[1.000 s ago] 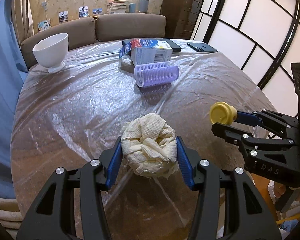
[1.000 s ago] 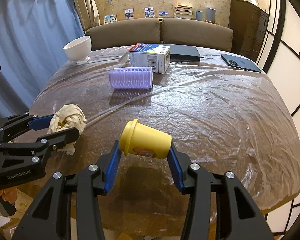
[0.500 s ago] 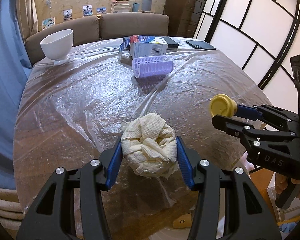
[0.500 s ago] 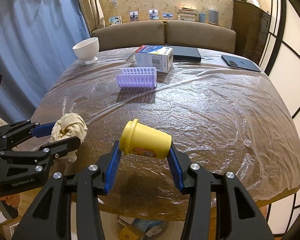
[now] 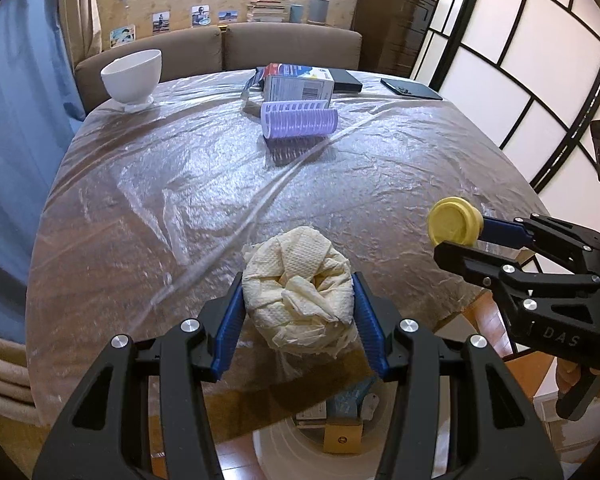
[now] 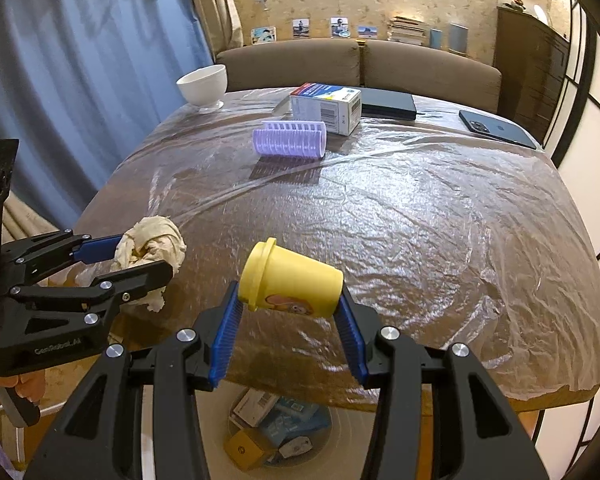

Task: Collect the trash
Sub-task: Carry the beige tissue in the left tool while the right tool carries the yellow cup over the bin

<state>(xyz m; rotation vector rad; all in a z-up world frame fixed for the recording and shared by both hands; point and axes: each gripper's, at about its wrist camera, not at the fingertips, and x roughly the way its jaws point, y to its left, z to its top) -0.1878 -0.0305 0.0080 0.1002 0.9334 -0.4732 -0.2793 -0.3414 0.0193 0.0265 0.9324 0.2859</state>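
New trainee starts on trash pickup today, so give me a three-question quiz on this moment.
1. True or false: the left gripper is shut on the crumpled paper towel.
2. The right gripper holds: A) white bowl B) yellow lidded tub C) purple roller.
3. What lies below the table's near edge?

Key: 1 true; 2 B; 3 a trash bin holding boxes.
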